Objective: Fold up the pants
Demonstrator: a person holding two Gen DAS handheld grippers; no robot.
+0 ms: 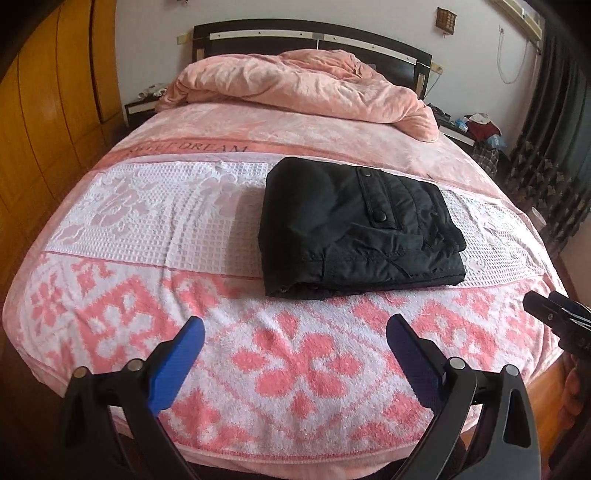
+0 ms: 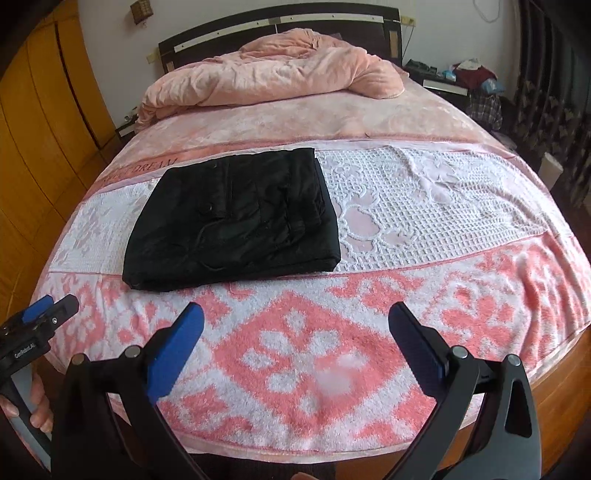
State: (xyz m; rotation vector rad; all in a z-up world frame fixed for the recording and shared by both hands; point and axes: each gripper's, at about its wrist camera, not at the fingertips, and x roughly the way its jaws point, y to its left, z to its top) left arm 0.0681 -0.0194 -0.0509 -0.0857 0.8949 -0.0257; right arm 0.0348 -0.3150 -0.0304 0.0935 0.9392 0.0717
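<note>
The black pants (image 1: 358, 229) lie folded into a compact rectangle on the pink and white bed cover (image 1: 147, 221). They also show in the right wrist view (image 2: 236, 221), left of centre. My left gripper (image 1: 295, 332) is open and empty, held back from the pants above the foot of the bed. My right gripper (image 2: 295, 321) is open and empty too, also short of the pants. The right gripper shows at the right edge of the left wrist view (image 1: 554, 314). The left gripper shows at the left edge of the right wrist view (image 2: 40, 314).
A crumpled pink duvet (image 1: 295, 85) lies at the head of the bed by the dark headboard (image 1: 314, 33). Wooden wardrobes (image 1: 48, 110) stand on the left. A cluttered nightstand (image 1: 472, 125) and dark curtains (image 1: 554, 129) are on the right.
</note>
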